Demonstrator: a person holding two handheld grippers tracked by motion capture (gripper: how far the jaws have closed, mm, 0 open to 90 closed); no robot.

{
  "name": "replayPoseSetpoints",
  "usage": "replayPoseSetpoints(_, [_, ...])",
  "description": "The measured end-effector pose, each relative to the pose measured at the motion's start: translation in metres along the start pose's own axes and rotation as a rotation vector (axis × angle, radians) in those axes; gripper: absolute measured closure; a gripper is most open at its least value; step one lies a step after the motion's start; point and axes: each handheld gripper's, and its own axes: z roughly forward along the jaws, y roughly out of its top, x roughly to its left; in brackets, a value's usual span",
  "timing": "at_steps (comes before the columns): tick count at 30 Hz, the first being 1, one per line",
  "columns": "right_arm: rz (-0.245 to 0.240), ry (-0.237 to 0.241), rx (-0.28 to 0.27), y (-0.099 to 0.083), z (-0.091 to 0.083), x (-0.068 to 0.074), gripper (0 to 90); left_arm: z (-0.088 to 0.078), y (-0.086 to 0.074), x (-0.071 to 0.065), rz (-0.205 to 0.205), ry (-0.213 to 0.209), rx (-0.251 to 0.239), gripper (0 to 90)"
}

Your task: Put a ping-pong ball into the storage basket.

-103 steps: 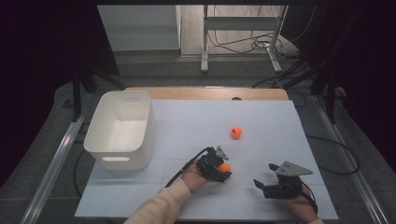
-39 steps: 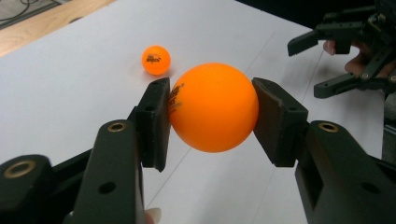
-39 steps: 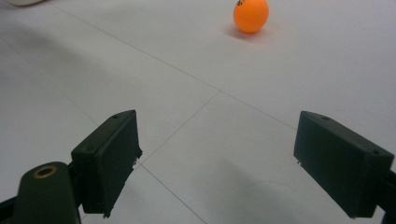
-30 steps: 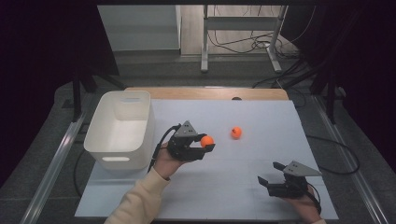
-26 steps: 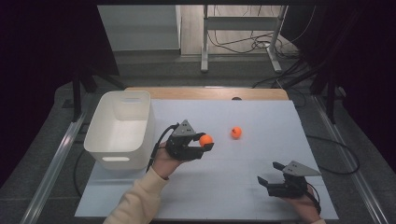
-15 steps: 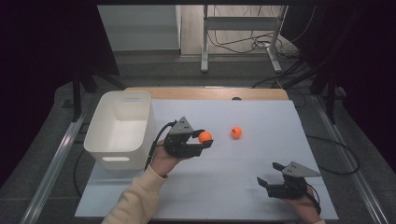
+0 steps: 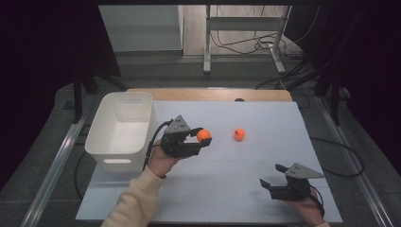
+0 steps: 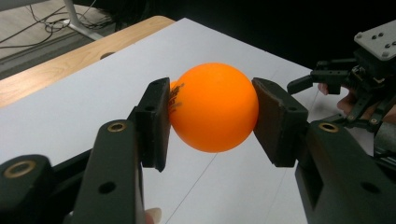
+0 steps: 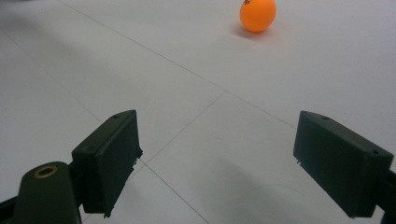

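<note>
Since the earliest frame, left gripper (image 7: 197, 140) has carried the held orange ball (image 8: 212, 106) toward the white bin (image 7: 120, 151); fingers pinch it, bin directly left. Right gripper (image 7: 276, 178) rests far right of bin, fingers spread.

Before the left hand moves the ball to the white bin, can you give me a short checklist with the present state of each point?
1. Orange ball held between both pads of the left gripper: ok.
2. Held ball lifted clear of the white table: ok.
3. White bin upright, open at the top and nothing in the part that shows: ok.
4. Way from the ball to the bin free of other things: ok.
5. Right gripper open, low at the near right, away from that way: ok.
6. Second orange ball resting apart on the table: ok.
</note>
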Motion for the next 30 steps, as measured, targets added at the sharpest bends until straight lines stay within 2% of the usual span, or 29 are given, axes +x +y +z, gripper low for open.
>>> replayPoseSetpoints(13, [-0.001,0.008,-0.008,0.002,0.001,0.000,15.0,-0.009,-0.001,0.006,-0.009,0.026,-0.018,50.3])
replayPoseSetpoints(30, [-0.004,0.008,-0.009,0.002,0.001,0.000,14.9,-0.033,0.004,0.018,-0.024,0.065,-0.074,50.2])
